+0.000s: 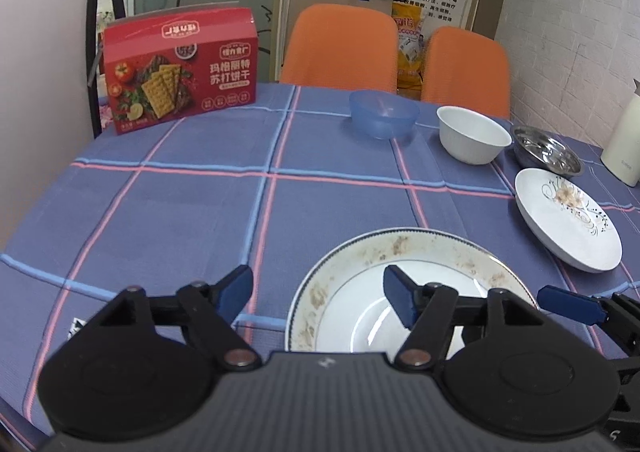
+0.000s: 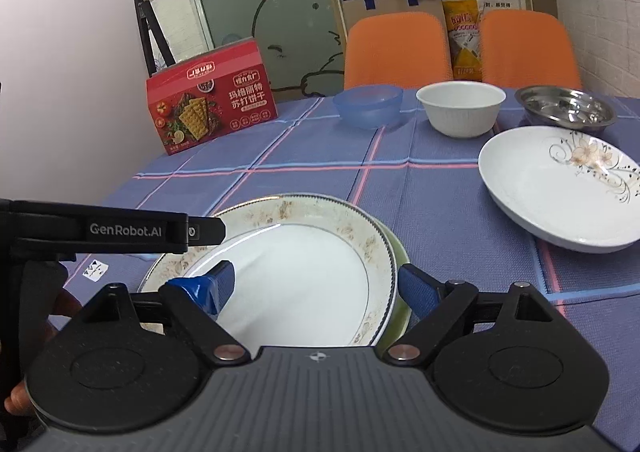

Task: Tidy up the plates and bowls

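Left wrist view first: the left tool [image 1: 318, 294] hangs low over the bench [image 1: 180, 212], released, its blue pads spread wide with nothing between them; its right pad sits above the gold-rimmed plate [image 1: 344, 272], which lies at the near edge on the blue checked cloth, its rim speckled brown. A blue pad of the right tool [image 1: 568, 304] pokes in from the right edge. Further right, the floral plate [image 1: 568, 220] sits tilted, and behind it stand the steel bowl [image 1: 548, 150], the white bowl [image 1: 472, 140] and the translucent blue bowl [image 1: 382, 114] in a loose row. A red cracker box [image 1: 180, 68] stands upright at the far left corner, and two orange chairs [image 1: 340, 48] are tucked in behind the bench. Over to the right wrist view: the right tool [image 2: 314, 286] is released too, pads apart over the gold-rimmed plate [image 2: 372, 248], which rests on a green dish [image 2: 396, 252] showing at its right edge. The left tool [image 2: 120, 230] reaches in from the left. The floral plate [image 2: 532, 188], steel bowl [image 2: 568, 108], white bowl [image 2: 460, 108] and blue bowl [image 2: 368, 106] sit beyond, with a frosted glass panel [image 2: 280, 12] bearing a cat outline behind.
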Available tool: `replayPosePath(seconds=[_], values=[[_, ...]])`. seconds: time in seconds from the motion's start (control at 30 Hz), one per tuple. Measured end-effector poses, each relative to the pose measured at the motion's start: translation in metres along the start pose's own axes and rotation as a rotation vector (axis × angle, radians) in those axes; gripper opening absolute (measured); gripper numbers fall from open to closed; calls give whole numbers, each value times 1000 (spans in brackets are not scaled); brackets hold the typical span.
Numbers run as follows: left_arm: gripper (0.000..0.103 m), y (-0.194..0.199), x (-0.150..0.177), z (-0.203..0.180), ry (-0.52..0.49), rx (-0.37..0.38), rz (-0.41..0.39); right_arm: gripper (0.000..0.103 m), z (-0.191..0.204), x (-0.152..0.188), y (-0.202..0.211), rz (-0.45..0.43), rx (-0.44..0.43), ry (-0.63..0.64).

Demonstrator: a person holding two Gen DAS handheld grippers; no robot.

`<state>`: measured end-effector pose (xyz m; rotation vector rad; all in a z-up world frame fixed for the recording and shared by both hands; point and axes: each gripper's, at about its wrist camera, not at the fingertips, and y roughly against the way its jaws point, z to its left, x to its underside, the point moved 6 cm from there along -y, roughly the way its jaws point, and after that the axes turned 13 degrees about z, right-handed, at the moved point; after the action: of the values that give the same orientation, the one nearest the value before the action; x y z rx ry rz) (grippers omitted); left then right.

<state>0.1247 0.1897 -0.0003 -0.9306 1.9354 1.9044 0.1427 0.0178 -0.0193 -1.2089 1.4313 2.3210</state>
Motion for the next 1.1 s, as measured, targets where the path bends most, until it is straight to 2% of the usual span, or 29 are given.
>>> replayPosePath(seconds=[0.1, 0.17, 0.33, 0.67, 0.77, 0.87, 1.1], values=[[69, 0, -5, -3, -4, 5, -3, 76, -4, -5, 8, -31, 16, 2], [77, -1, -8, -7, -10, 10, -5, 76, -10, -7, 11, -35, 19, -9], [77, -3, -18, -30, -46, 49, -11, 76, -39, -11, 23, -51, 36, -82], [77, -30, -53, -97, -106, 190, 42, 76, -146, -20, 66, -131, 232, -255], [78, -45, -66, -124, -102, 257, 84, 76, -171, -23, 68, -132, 266, -298], [78, -62, -77, -154, -130, 292, 135, 76, -188, -30, 59, -100, 281, -303], [78, -99, -90, -194, -177, 240, 199, 76, -211, -38, 31, 16, 295, -238]])
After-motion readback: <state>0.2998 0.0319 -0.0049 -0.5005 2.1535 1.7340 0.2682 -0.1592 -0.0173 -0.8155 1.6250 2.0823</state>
